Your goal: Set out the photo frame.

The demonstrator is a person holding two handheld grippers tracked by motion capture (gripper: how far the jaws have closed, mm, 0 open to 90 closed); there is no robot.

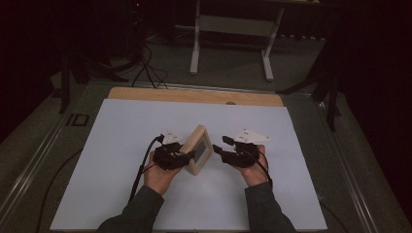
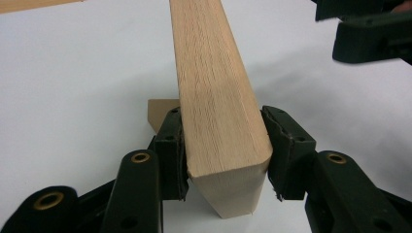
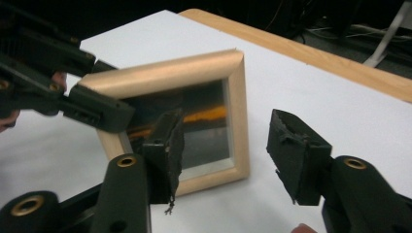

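Frame [image 1: 197, 151] stands upright on the counter [image 1: 121, 145], pinched by its wooden edge in your left claw [image 2: 224, 145], right claw [image 3: 226, 155] spread nearby; it looks light, stiff, with fragile glass, so grip the wood only.

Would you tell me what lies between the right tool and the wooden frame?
Nothing: bare white table cover separates right tool from wooden frame, per the high view.

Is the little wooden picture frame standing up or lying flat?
Standing up. The wooden frame rests on its bottom edge on the white table, glass facing sideways, with the left gripper clamped on its side rail.
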